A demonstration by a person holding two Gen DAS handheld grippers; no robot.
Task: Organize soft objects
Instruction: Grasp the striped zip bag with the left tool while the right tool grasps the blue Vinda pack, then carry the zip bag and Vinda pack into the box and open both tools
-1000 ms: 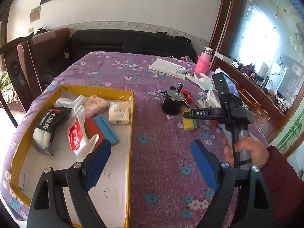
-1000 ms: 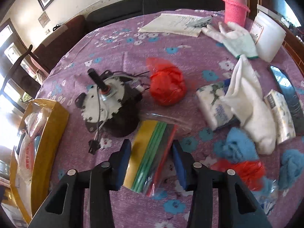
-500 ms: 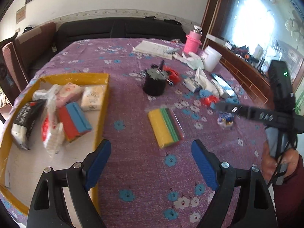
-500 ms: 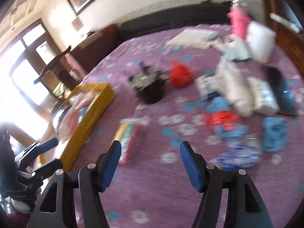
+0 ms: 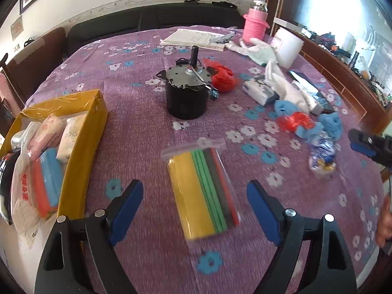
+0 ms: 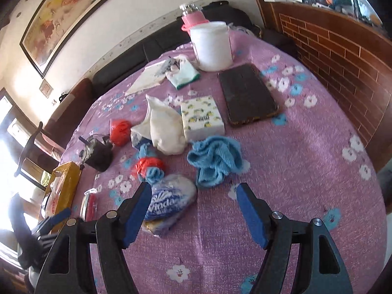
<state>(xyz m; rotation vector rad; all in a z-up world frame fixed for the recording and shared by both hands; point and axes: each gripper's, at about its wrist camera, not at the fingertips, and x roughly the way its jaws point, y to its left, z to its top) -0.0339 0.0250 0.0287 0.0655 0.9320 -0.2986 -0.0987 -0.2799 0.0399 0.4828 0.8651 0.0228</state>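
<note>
A clear zip bag of yellow, green and red sheets (image 5: 203, 191) lies flat on the purple flowered tablecloth. My left gripper (image 5: 196, 201) hangs open above it, one finger on either side, not touching. My right gripper (image 6: 193, 193) has its jaws opening over the right side of the table. A plastic-wrapped Vinda tissue pack (image 6: 169, 201) lies by its left finger, and the pads press on nothing. A crumpled blue cloth (image 6: 215, 159) sits just ahead. The yellow box (image 5: 80, 132) at the left holds tissue packs, a red and blue sponge and a white plastic bag.
A black motor (image 5: 186, 95) stands mid-table with a red bag (image 5: 223, 78) beside it. Further right lie a white cloth (image 6: 164, 127), a lemon-print tissue pack (image 6: 201, 117), a dark flat case (image 6: 247, 98), a white tub (image 6: 213, 46), a pink bottle (image 5: 254, 27) and papers (image 5: 193, 38).
The right gripper opened off the bag of coloured sheets and swung right toward the blue cloth. The left gripper moved from beside the yellow box to over that bag.
</note>
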